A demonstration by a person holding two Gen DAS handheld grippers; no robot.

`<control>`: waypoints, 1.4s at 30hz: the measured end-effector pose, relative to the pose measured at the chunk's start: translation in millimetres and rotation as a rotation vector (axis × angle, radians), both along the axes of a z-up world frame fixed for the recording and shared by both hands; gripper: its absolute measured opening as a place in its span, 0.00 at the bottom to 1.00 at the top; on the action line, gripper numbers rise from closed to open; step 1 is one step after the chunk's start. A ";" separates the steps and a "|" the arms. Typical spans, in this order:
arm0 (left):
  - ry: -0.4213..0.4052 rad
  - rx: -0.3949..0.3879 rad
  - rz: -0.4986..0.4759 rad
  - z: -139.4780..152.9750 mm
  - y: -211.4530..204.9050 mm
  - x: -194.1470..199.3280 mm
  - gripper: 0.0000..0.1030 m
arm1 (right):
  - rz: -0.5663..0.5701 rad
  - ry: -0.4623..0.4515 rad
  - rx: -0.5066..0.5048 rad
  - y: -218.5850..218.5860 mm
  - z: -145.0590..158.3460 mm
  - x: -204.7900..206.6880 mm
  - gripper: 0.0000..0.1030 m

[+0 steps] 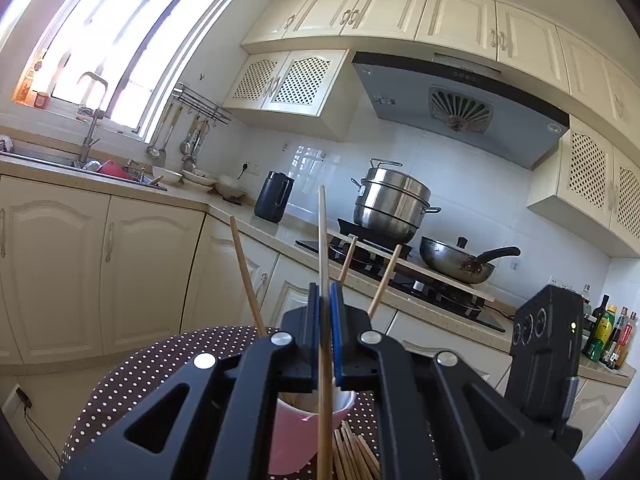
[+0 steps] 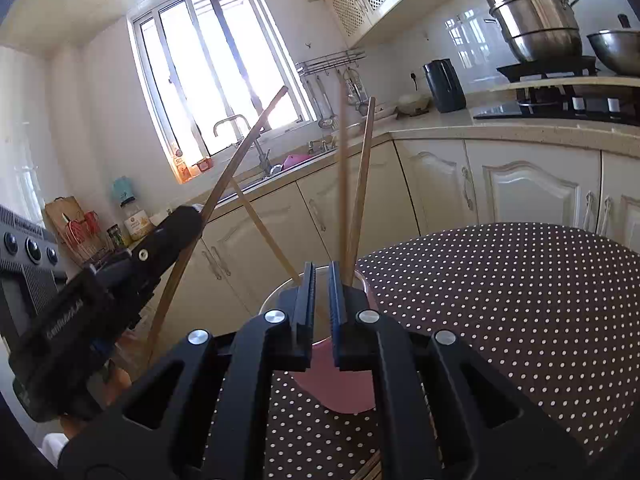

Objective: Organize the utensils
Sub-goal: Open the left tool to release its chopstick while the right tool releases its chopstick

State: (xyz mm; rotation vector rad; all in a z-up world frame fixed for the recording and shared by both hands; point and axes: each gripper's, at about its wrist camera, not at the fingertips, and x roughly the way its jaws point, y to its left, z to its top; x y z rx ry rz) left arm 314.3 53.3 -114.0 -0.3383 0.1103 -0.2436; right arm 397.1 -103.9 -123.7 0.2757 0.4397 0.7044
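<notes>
My left gripper (image 1: 325, 288) is shut on one long wooden chopstick (image 1: 322, 240), which stands nearly upright between its blue pads. From the right wrist view, that chopstick (image 2: 224, 184) slants out of the left gripper (image 2: 194, 213). Below it stands a pink cup (image 1: 298, 436) holding a few chopsticks (image 1: 245, 276) that lean outward. My right gripper (image 2: 320, 274) is just above the cup's (image 2: 344, 388) near rim, shut, with nothing between its pads. Behind it, two chopsticks (image 2: 362, 184) rise from the cup, one of them blurred.
The cup rests on a round table with a brown polka-dot cloth (image 2: 500, 300). Several loose chopsticks (image 1: 354, 454) lie beside the cup. The right gripper's black body (image 1: 544, 360) is close by on the right. Cabinets, a sink (image 1: 100, 168) and a stove with pots (image 1: 392, 204) line the walls.
</notes>
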 end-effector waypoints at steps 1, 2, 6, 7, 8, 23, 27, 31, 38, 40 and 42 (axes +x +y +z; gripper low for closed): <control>-0.001 0.008 -0.001 0.1 -0.7 -4.7 0.05 | 0.000 0.012 0.010 -0.7 1.6 -1.1 0.08; -0.002 0.016 0.001 0.0 -1.5 -8.2 0.05 | -0.008 0.019 0.021 -2.5 4.2 -2.3 0.10; -0.013 0.043 -0.013 2.1 -3.5 -25.7 0.05 | -0.018 0.040 0.106 -14.0 19.2 -9.6 0.21; -0.019 0.052 -0.022 3.6 -4.8 -31.1 0.05 | -0.011 0.047 0.139 -17.2 24.2 -11.5 0.24; -0.027 0.064 -0.029 5.0 -6.4 -36.4 0.05 | -0.005 0.056 0.177 -21.3 30.3 -12.5 0.31; -0.074 0.206 -0.087 16.1 -33.0 -65.4 0.05 | 0.139 0.067 0.259 -0.1 91.2 -9.0 0.09; -0.041 0.192 -0.081 22.5 -26.3 -49.0 0.07 | 0.063 -0.110 0.142 9.4 117.0 -22.9 0.07; -0.023 0.145 -0.054 27.6 -11.6 -35.5 0.39 | -0.027 -0.282 0.057 16.2 138.6 -35.8 0.07; 0.080 0.138 0.075 27.7 4.9 -4.3 0.39 | -0.102 -0.415 -0.091 32.2 133.1 -39.5 0.07; 0.100 0.137 0.085 24.5 7.2 1.6 0.39 | -0.103 -0.393 -0.106 33.5 121.8 -34.6 0.07; 0.121 0.145 0.093 21.2 7.5 8.2 0.39 | -0.101 -0.359 -0.118 33.9 108.9 -28.7 0.07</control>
